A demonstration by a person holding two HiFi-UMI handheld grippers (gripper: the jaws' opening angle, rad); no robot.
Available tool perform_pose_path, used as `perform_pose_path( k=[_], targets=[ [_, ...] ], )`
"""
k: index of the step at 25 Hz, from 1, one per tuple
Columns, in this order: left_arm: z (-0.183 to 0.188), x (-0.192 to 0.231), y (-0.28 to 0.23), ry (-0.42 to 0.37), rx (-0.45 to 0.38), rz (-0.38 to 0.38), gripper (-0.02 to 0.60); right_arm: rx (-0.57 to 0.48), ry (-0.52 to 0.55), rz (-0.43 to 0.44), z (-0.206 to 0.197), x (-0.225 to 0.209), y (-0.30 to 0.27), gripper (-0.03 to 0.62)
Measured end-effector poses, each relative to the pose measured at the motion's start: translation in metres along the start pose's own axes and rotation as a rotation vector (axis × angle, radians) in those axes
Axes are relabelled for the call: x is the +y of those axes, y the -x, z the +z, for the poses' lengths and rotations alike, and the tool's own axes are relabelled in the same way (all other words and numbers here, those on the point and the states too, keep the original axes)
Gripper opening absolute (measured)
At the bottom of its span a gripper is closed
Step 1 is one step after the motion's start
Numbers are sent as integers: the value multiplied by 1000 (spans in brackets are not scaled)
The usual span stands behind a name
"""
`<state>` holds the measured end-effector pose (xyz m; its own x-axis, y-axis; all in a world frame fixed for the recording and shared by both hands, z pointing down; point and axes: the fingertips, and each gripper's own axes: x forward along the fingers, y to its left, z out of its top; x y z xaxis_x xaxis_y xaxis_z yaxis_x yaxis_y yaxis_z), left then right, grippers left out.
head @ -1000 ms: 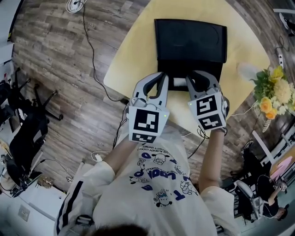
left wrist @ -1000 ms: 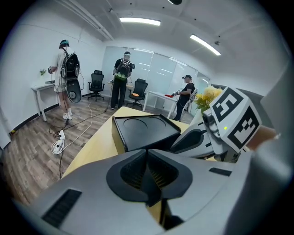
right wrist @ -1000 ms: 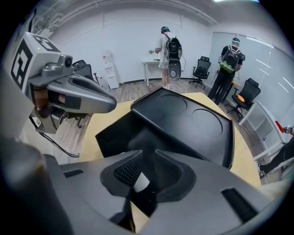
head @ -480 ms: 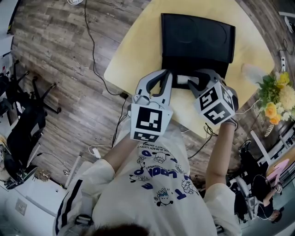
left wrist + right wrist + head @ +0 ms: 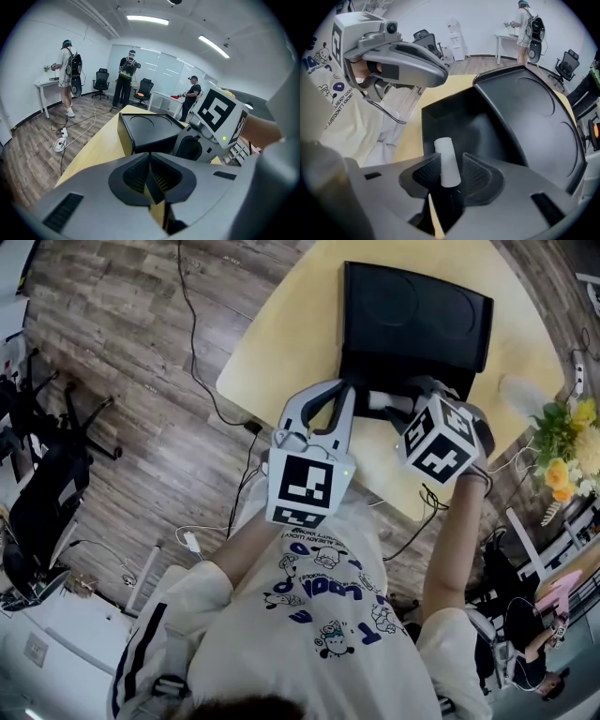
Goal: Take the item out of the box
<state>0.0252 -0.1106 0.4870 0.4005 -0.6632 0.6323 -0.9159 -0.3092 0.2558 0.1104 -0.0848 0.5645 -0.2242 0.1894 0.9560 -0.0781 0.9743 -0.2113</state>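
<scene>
standing by, the biggest thing i see is the yellow table on the wood floor, and on it the black box, open, its lid thrown back flat on the far side. the person leans over the near edge of the table with a gripper in each hand.

the left gripper hovers just beside the box's near left corner, its jaws closed together with nothing in them, only a thin slit of table showing between the pads.

the right gripper reaches into the mouth of the box. its jaws are opening, already about as wide as they go, and the white cylinder stands between them. it leans close to the left pad with a clear gap on the right, so i would not call it gripped.

that cylinder is the item: it is at the near edge of the box, over the dark hollow, not yet out. whether its lower end rests on something i cannot tell.

it looks small, light and fairly stiff, with a smooth, rounded skin that could roll or slip. i would take it across the middle of its length, pads square on the curved sides, with moderate squeeze, and lift straight up.
</scene>
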Motion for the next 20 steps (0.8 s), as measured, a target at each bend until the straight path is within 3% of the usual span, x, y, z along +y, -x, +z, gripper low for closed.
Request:
perform_pose_path(
  k=[11, 20],
  targets=[
    [1, 5, 2, 18, -7, 7, 25, 120, 105, 171, -5, 6, -9, 158],
    [2, 12, 3, 28, -12, 19, 25, 113, 34, 298, -3, 9, -12, 129]
  ],
)
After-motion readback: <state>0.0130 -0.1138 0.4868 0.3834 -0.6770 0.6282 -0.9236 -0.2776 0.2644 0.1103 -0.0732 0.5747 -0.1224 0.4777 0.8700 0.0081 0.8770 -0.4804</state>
